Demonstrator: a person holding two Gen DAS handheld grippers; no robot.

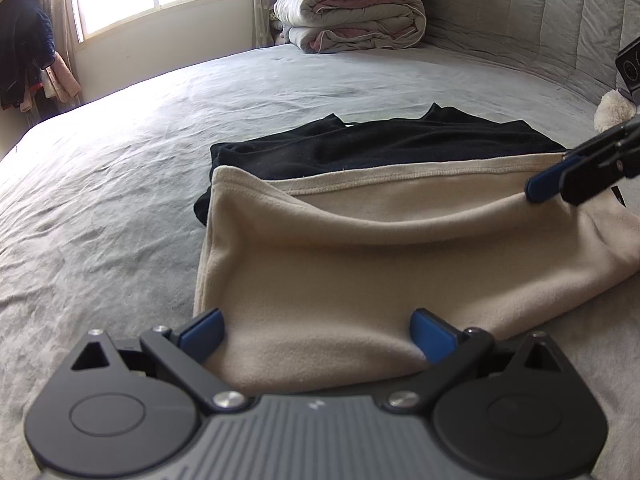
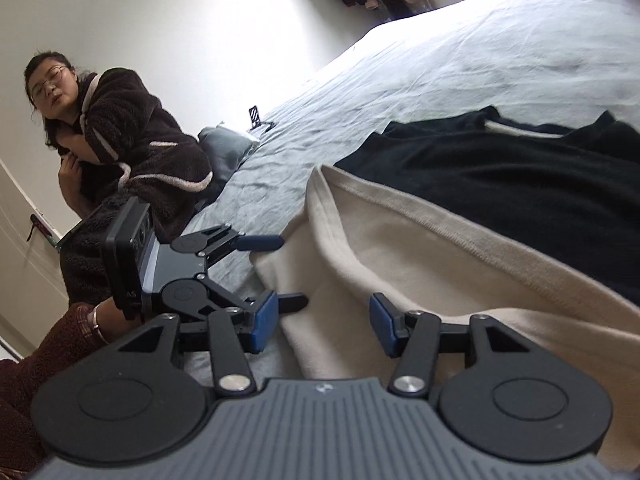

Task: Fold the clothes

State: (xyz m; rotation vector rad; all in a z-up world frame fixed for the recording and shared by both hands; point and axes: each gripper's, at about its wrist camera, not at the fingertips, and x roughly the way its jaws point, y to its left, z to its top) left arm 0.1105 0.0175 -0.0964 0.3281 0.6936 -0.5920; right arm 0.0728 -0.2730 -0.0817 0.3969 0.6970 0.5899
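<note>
Beige garment, black garment, grey bedsheet

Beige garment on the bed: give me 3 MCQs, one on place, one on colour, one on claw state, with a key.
1. Where does the beige garment lie relative to the black garment?
A. Partly over its near edge
B. Fully under it
C. Apart from it, on the pillow stack

2. What colour are the claw pads?
A. Red
B. Blue
C. White

3. How does the left claw stand?
A. Shut on the black garment
B. Shut on nothing
C. Open, with beige fabric between its fingers

Key: 
1 A, the beige hem covers the black garment's near side on the bed. 
2 B, both views show blue pads. 
3 C, the fingers sit wide apart on either side of the beige fold; the right claw is likewise open.
</note>
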